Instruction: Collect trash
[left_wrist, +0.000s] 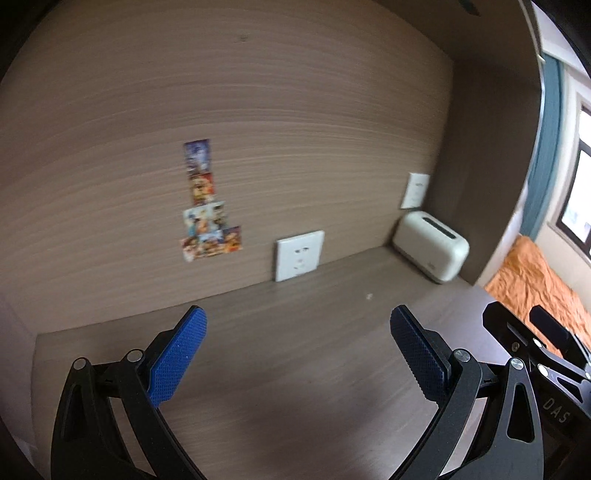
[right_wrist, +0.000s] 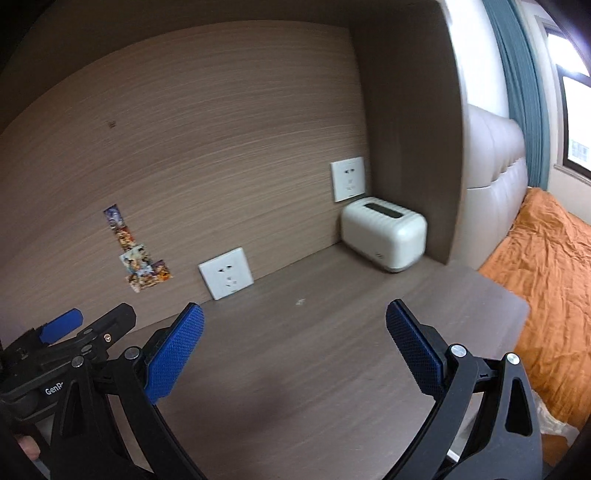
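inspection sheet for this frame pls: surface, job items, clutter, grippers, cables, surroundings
Surface: brown wood-grain desk in an alcove, mostly bare.
Job's things: one small pale scrap on the desk, ahead of both grippers; too small to identify.
Clutter: white box-shaped device in the back right corner, standing on the desk.
Grippers: left gripper open, holding nothing; right gripper open, holding nothing. Both are above the desk.
Cables: nothing seen.
Surroundings: stickers on the back panel, lower socket at desk level, upper socket above the device, orange bedding and a window to the right.
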